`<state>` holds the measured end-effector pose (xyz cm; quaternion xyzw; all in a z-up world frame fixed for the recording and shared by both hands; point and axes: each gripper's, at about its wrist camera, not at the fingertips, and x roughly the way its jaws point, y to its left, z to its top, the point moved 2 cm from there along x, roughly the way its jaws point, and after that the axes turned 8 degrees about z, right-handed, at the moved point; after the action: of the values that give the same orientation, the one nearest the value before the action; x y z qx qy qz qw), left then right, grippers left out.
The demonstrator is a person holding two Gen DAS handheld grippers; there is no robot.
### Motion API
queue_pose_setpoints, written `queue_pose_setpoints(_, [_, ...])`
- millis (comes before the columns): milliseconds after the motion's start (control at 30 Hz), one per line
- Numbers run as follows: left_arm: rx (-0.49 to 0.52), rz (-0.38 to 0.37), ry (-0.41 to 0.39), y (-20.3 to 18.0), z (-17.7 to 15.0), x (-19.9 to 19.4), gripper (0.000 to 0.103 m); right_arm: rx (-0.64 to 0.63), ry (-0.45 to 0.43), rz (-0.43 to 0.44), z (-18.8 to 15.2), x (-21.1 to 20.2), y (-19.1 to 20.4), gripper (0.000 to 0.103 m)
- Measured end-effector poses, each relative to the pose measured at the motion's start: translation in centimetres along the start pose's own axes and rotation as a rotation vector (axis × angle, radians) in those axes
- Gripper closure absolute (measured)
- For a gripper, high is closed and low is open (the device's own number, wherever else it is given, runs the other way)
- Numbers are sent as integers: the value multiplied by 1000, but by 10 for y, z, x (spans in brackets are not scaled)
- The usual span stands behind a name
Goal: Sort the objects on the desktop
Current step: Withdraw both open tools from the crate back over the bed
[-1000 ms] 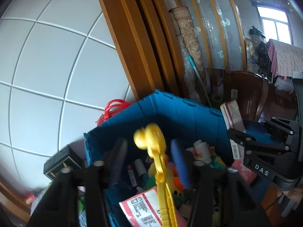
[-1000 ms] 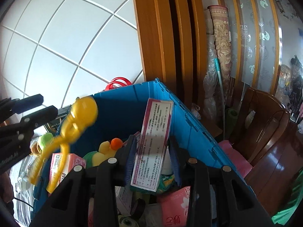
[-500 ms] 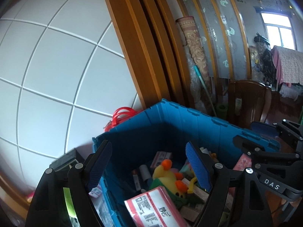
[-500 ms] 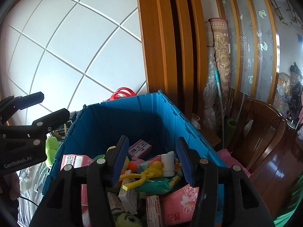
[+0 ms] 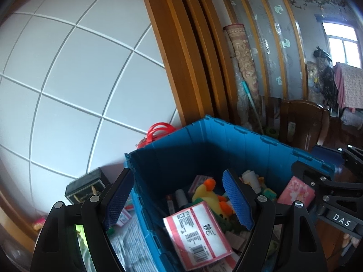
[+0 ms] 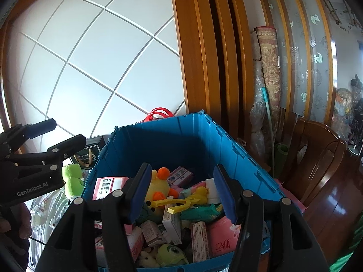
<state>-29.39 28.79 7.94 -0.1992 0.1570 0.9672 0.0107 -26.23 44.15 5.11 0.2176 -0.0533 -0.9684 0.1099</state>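
A blue plastic crate (image 6: pixel 172 140) (image 5: pixel 226 145) stands against the wall, full of boxes and toys. In it lie a yellow plush duck (image 6: pixel 158 187) (image 5: pixel 204 195), a yellow plastic clamp toy (image 6: pixel 181 201), a pink-and-white box (image 5: pixel 199 233) (image 6: pixel 109 184), pink tissue packs (image 6: pixel 222 235) (image 5: pixel 297 192) and a green one-eyed plush (image 6: pixel 170 252). My left gripper (image 5: pixel 179 201) is open and empty above the crate's left wall. My right gripper (image 6: pixel 183 192) is open and empty above the crate's middle.
A green frog plush (image 6: pixel 72 179) and a black box (image 5: pixel 86 185) (image 6: pixel 88 151) sit left of the crate on a striped cloth (image 5: pixel 129 247). A red handle (image 6: pixel 158 113) shows behind it. A wooden chair (image 6: pixel 317 158) stands at the right.
Both grippers opened. The yellow clamp toy left my left gripper and the pink-and-white box left my right gripper; both now lie in the crate. The grippers have drawn back a little.
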Motion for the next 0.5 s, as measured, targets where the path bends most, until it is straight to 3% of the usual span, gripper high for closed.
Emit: queue_pose_setpoints(500, [-109,31,-7,44,-30,-23,21,-59,-12,94,-9,-6,54,43])
